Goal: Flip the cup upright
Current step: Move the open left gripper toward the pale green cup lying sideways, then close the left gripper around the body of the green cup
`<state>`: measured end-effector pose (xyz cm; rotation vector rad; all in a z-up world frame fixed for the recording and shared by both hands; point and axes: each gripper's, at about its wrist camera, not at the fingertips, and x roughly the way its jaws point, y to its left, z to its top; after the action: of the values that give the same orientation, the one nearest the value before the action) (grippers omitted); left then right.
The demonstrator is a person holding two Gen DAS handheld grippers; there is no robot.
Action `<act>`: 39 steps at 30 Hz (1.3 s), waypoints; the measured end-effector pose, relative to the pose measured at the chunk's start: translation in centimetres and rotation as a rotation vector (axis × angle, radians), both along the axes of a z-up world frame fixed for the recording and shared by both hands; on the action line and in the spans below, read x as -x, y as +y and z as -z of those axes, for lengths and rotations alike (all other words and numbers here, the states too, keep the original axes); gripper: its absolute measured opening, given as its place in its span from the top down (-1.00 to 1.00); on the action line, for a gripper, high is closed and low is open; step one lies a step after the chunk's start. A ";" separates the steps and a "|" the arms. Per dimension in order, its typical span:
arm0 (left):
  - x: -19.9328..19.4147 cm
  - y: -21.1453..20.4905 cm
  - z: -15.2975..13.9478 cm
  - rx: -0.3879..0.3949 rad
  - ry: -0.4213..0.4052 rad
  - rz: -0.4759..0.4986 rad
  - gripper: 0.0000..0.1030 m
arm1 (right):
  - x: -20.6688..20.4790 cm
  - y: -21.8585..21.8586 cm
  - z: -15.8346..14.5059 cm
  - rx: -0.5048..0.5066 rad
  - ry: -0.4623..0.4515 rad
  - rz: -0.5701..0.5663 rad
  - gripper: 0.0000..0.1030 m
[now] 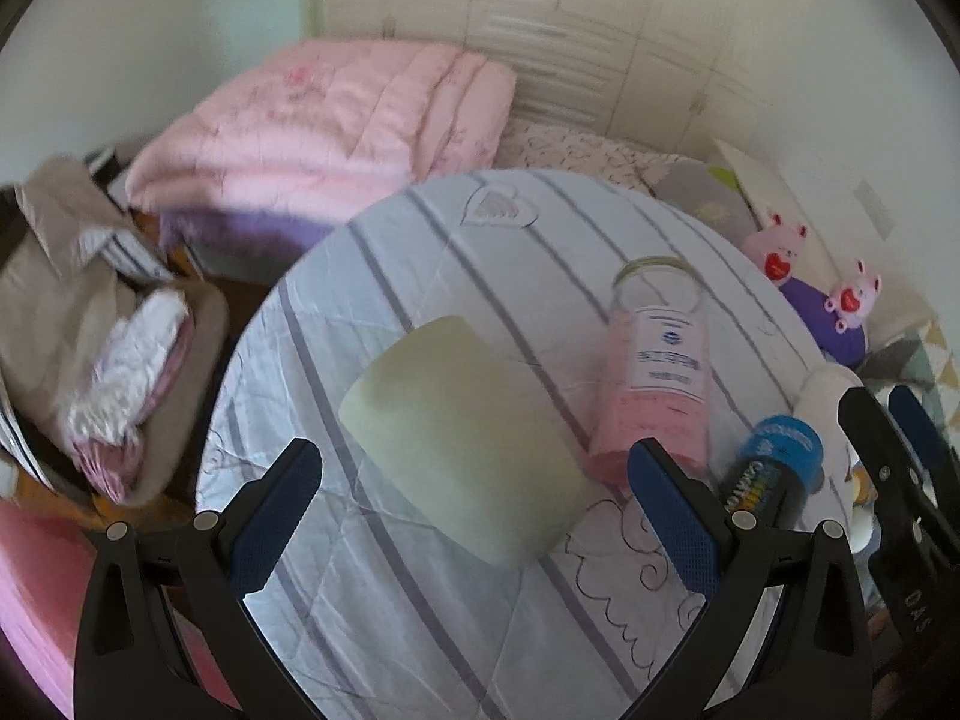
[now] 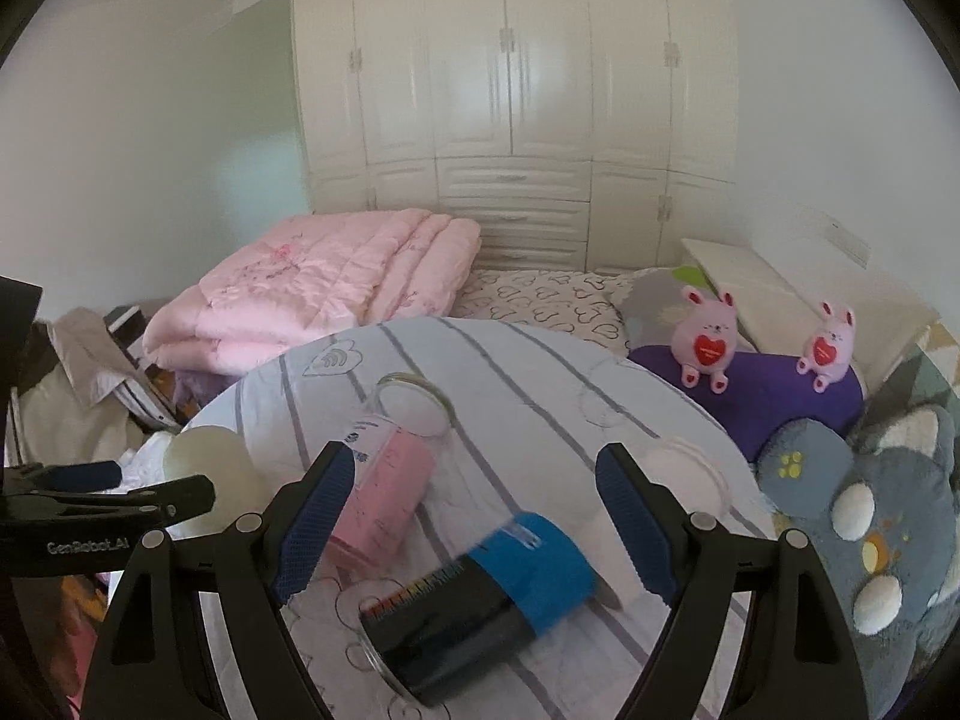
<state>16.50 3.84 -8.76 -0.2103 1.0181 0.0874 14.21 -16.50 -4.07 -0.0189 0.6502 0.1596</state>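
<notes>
**Pale cup on its side between left tool's fingers, nothing gripped**

Pale yellow-green cup [image 1: 462, 438] lies tipped over on the round table [image 1: 432, 252] w/ striped cloth, centre of left wrist view. Flat base faces upper left, body runs toward lower right. In right wrist view same cup [image 2: 210, 468] shows at left edge, partly behind the other tool.

Left tool [image 1: 474, 522] is spread wide, fingers either side of the cup's near end, not touching as far as visible. Grasps nothing.

Just right of cup in left view: clear jar [image 1: 657, 360] w/ pink contents and white label, on its side, mouth toward top of frame. Seen centre-left in right view too [image 2: 390, 468]. Next to it, lower right, a dark can w/ blue band [image 1: 774, 462], also lying down; in right view it sits bottom centre [image 2: 486, 600], between the right tool's fingers.

Right tool [image 2: 474, 516] also released, fingers far apart, can below and between them, no contact seen. Its black body enters at right edge of left view [image 1: 900, 480].

A white cup-like thing [image 2: 684, 474] stands right of centre in right view, blurred.

Beyond table: folded pink quilt [image 2: 318, 294] upper left, bed w/ heart-print sheet [image 2: 540, 294], two pink bunny plushies [image 2: 708, 342] on a purple cushion [image 2: 774, 396] at right, grey-blue plush [image 2: 870, 510] lower right, cream wardrobe [image 2: 510, 90] along top. Pile of clothes [image 1: 90, 324] at left of left view.
</notes>
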 end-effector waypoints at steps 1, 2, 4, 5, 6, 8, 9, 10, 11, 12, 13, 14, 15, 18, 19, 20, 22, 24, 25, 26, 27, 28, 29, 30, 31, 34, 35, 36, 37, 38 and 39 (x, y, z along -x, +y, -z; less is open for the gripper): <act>-0.2 0.3 0.4 0.010 0.011 -0.010 -1.00 | -0.6 0.5 0.3 0.005 0.010 -0.009 -0.63; -0.6 0.6 0.8 0.030 0.031 -0.022 -1.00 | -1.0 0.8 0.4 0.005 0.015 -0.016 -0.63; -1.1 1.1 1.6 0.067 0.064 -0.049 -1.00 | -1.7 1.5 0.6 0.012 0.022 -0.028 -0.63; -1.4 1.4 2.1 0.094 0.086 -0.067 -1.00 | -2.1 1.9 0.7 0.014 0.027 -0.034 -0.63; -1.7 1.6 2.6 0.123 0.103 -0.083 -1.00 | -2.4 2.1 0.7 0.014 0.028 -0.039 -0.63; -2.1 1.9 3.3 0.162 0.128 -0.114 -1.00 | -2.9 2.6 0.9 0.019 0.030 -0.050 -0.63; -2.3 2.0 3.7 0.178 0.142 -0.138 -1.00 | -3.1 2.8 1.0 0.022 0.033 -0.053 -0.63; -2.4 2.1 4.1 0.191 0.153 -0.156 -1.00 | -3.3 2.8 1.0 0.022 0.035 -0.056 -0.63; -2.6 2.1 4.5 0.203 0.165 -0.170 -1.00 | -3.4 2.9 1.1 0.021 0.037 -0.060 -0.63; -2.9 2.2 4.9 0.215 0.183 -0.182 -1.00 | -3.6 3.0 1.2 0.023 0.043 -0.065 -0.63; -3.1 2.2 5.2 0.222 0.193 -0.189 -0.99 | -3.8 3.2 1.3 0.024 0.046 -0.068 -0.63; -3.4 2.2 5.5 0.223 0.197 -0.202 -0.99 | -4.0 3.3 1.4 0.026 0.048 -0.073 -0.63; -3.7 2.1 5.7 0.218 0.206 -0.212 -0.99 | -4.1 3.3 1.4 0.030 0.049 -0.076 -0.63; -4.7 1.6 6.3 0.220 0.222 -0.188 -0.88 | -4.4 3.1 1.6 0.033 0.056 -0.074 -0.63; -5.1 1.5 6.5 0.235 0.225 -0.168 -0.78 | -4.6 3.0 1.6 0.033 0.059 -0.069 -0.63; -5.3 1.4 6.7 0.245 0.233 -0.155 -0.76 | -4.7 2.8 1.5 0.029 0.062 -0.066 -0.63; -5.5 1.4 6.7 0.229 0.232 -0.144 -0.75 | -4.7 2.6 1.5 0.023 0.062 -0.060 -0.63; -6.0 1.2 6.5 0.198 0.219 -0.116 -0.74 | -4.8 2.5 1.6 0.021 0.065 -0.059 -0.63; -6.2 1.5 6.4 0.197 0.215 -0.111 -0.74 | -4.8 2.4 1.6 0.019 0.064 -0.059 -0.63; -6.2 1.5 6.1 0.188 0.207 -0.099 -0.74 | -4.7 2.3 1.5 0.015 0.064 -0.058 -0.63; -6.1 1.5 5.7 0.158 0.191 -0.084 -0.74 | -4.7 2.2 1.5 0.014 0.066 -0.058 -0.63; -6.0 1.5 5.3 0.121 0.173 -0.078 -0.74 | -4.7 2.0 1.4 0.011 0.066 -0.056 -0.63; -5.9 1.4 4.8 0.095 0.160 -0.070 -0.73 | -4.8 2.0 1.4 0.010 0.068 -0.056 -0.63; -6.0 1.3 4.4 0.080 0.150 -0.052 -0.73 | -4.7 1.7 1.3 0.009 0.065 -0.052 -0.63; -5.9 1.4 4.1 0.077 0.142 -0.042 -0.73 | -4.8 1.7 1.2 0.009 0.064 -0.050 -0.63; -6.1 1.2 2.7 0.042 0.116 -0.008 -0.73 | -4.6 0.9 0.9 -0.008 0.059 -0.040 -0.63; -6.2 1.1 2.2 0.031 0.104 0.007 -0.73 | -4.5 0.5 0.8 -0.014 0.058 -0.035 -0.63; -6.3 0.9 1.4 0.024 0.090 0.023 -0.73 | -4.5 0.3 0.7 -0.018 0.056 -0.030 -0.63; -6.4 0.6 1.0 0.018 0.081 0.034 -0.73 | -4.4 -0.1 0.5 -0.022 0.050 -0.023 -0.63; -6.6 0.1 0.2 0.005 0.062 0.052 -0.73 | -4.3 -0.4 0.4 -0.022 0.046 -0.017 -0.63; -6.8 -0.5 -0.5 -0.007 0.049 0.074 -0.73 | -4.3 -0.7 0.2 -0.022 0.040 -0.009 -0.63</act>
<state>23.35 3.38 -8.24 -0.1642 1.0728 0.0290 18.47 -17.25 -4.23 0.0026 0.6879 0.1761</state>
